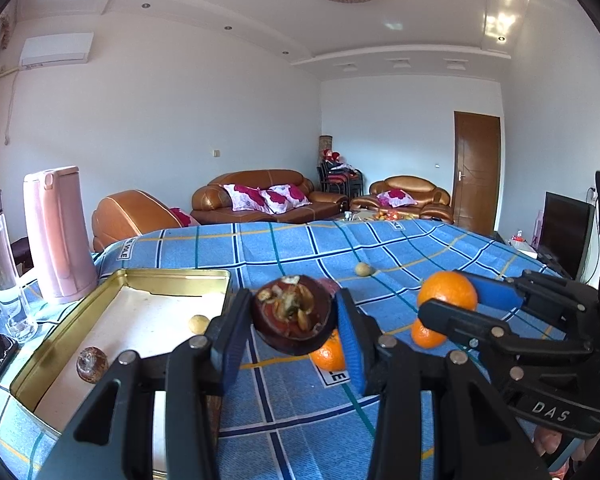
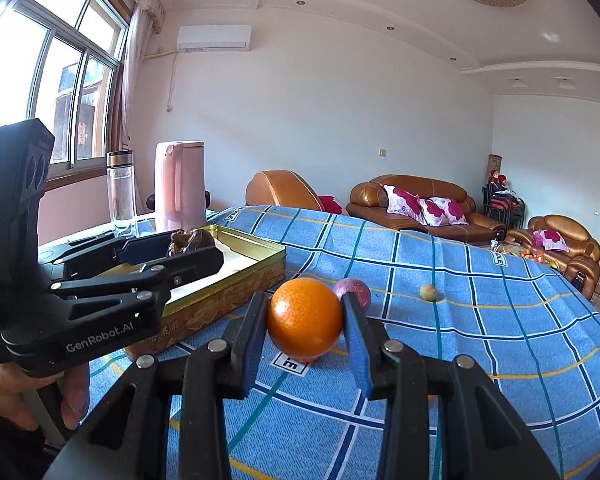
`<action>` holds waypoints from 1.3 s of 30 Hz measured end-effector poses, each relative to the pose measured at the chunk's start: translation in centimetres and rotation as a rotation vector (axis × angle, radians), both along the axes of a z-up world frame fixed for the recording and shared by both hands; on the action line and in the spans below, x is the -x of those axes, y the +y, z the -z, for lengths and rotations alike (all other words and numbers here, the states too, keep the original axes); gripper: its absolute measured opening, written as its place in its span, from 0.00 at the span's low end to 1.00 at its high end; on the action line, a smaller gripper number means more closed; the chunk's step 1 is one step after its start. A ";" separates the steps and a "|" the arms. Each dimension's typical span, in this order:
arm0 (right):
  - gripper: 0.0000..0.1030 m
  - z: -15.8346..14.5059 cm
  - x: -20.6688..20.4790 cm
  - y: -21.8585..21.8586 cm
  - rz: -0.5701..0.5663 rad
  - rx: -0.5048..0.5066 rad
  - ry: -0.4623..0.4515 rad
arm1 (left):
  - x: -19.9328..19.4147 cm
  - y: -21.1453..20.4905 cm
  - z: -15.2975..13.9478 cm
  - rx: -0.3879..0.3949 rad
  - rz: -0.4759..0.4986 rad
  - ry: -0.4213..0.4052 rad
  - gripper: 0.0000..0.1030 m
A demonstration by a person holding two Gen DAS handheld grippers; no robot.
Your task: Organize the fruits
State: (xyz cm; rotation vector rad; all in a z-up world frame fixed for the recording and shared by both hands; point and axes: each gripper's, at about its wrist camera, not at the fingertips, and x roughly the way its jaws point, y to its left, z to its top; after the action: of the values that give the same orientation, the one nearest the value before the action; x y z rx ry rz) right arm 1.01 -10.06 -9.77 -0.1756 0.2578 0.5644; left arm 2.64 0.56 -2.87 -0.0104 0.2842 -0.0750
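Tin tray [image 1: 112, 286]: your gold-rimmed tray sits on the blue checked cloth [image 1: 284, 248], to the left of the loose fruit. It is the likely home for the fruit, though that is a judgement from the task alone.
Already in the tray: 1 small yellowish fruit [image 1: 198, 323] and 1 brownish round fruit [image 1: 92, 363] lie on its pale floor, well apart. So 2 pieces look sorted.
Left gripper [image 1: 294, 320]: your left tongs are clamped on a dark purple-brown fruit [image 1: 294, 314], likely a mangosteen, with a dried, ragged top. It hangs just right of the tray's near corner, not yet over the floor.
Right gripper [image 2: 305, 320]: your right tongs are closed on an orange [image 2: 305, 318], lifted clear of the cloth. It is well right of the tray.
Still on the cloth: 2 more oranges, one [image 1: 327, 354] below the left gripper and one [image 1: 423, 334] under the right gripper; a reddish-purple round fruit [image 2: 358, 289] just behind the held orange; and a small yellow-green fruit [image 2: 428, 292] farther back.
Progress: about a third, by my estimate. 2 are placed, 2 are in transit, 4 wait.
Beyond the fruit: a pink kettle [image 1: 58, 236] and a glass bottle [image 1: 2, 268] stand past the tray's far left.
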 end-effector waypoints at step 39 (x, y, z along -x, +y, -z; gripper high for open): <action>0.38 -2.6 -0.8 5.1 -0.116 0.003 -0.048 | 0.0 6.2 -0.4 0.025 -0.146 0.017 0.42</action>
State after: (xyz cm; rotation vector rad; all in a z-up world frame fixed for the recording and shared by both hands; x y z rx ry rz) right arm 1.81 -4.95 -7.15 -0.2080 0.2030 0.6736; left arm 2.69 6.76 -2.42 -0.0567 0.2991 0.0664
